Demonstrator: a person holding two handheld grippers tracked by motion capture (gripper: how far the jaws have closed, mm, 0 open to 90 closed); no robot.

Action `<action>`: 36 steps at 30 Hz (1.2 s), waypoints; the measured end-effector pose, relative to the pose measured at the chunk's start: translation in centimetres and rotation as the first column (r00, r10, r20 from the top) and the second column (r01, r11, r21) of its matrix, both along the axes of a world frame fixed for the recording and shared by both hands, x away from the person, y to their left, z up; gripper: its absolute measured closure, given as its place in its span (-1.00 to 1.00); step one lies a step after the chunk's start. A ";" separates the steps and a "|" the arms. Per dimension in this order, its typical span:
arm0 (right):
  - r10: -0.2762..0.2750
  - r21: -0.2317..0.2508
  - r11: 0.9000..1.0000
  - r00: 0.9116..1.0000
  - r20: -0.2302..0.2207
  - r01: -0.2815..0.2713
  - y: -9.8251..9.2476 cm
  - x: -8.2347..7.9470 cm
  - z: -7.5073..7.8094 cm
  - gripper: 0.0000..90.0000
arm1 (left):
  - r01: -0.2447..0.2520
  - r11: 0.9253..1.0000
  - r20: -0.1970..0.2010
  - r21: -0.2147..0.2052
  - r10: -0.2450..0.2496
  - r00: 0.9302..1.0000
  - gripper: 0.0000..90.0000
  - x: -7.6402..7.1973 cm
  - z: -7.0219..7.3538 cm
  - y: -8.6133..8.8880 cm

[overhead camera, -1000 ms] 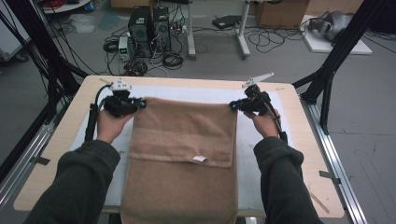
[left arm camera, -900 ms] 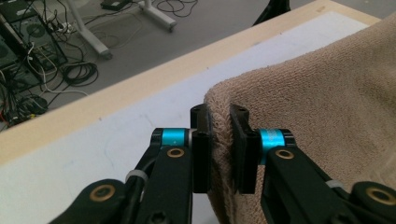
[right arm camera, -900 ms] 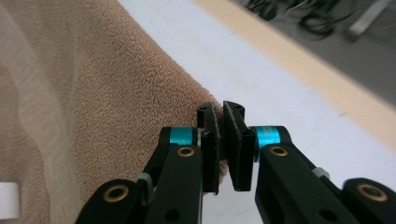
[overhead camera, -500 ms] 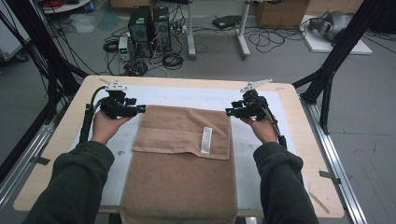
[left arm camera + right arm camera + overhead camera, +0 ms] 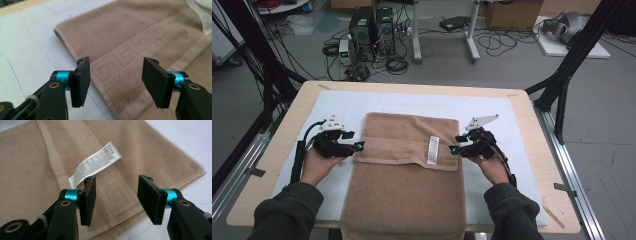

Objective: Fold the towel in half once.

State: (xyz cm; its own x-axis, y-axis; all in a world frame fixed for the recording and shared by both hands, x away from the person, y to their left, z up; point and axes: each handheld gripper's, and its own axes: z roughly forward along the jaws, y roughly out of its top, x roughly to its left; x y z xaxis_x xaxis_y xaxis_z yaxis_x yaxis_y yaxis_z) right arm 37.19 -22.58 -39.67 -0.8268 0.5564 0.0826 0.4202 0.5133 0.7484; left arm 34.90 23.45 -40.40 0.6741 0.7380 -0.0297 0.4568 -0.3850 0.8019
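High view: both tongs, left tongs (image 5: 358, 145) and right tongs (image 5: 453, 149), have just been opening, empty, flanking the towel (image 5: 407, 170); careless regrasping is risking dragging the fold crooked.

This looks like a robotics or data-collection lab rather than a home. The wooden table (image 5: 532, 130) sits in a frame of aluminium rails (image 5: 574, 175), with black stands (image 5: 572, 65) rising at both sides. Beyond it, on the bare grey floor (image 5: 512, 70), stand desktop computer towers (image 5: 372, 27) amid loose tangles of cable (image 5: 394, 62). Cardboard boxes (image 5: 509, 12) sit at the back; a grey object on a white board (image 5: 564, 27) may be a headset, though it is too small to tell.
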 end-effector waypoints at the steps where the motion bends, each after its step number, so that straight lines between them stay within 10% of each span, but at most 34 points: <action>1: 0.011 0.003 1.000 1.000 -0.008 -0.011 0.1 -0.3 -0.4 0.14 | 0.007 1.000 -0.012 0.014 -0.007 1.000 -0.02 -0.2 -0.4 0.1; 14: 0.064 -0.106 0.992 0.996 -0.062 -0.070 1.2 -1.5 -3.8 0.35 | 0.094 0.995 -0.086 0.019 -0.092 0.992 0.36 -1.0 -3.7 -0.6; 26: 0.045 -0.049 0.998 0.994 -0.100 -0.050 0.5 -0.8 -3.9 0.87 | 0.050 0.998 -0.073 0.026 -0.048 0.996 0.87 -1.0 -3.7 -0.9; 36: 0.039 -0.005 0.999 0.995 -0.087 -0.040 -0.1 -1.1 -2.4 0.89 | 0.045 0.996 -0.054 -0.076 -0.049 0.997 0.90 -1.4 -1.9 0.3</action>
State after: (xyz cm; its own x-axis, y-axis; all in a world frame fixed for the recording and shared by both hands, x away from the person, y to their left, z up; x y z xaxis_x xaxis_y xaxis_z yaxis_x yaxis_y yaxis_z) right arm 36.09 -22.71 -42.06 -0.8380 0.5242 0.1517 0.4628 0.5355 0.7064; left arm 33.49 23.79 -42.34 0.7035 0.7001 -0.1222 0.4847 -0.3469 0.8030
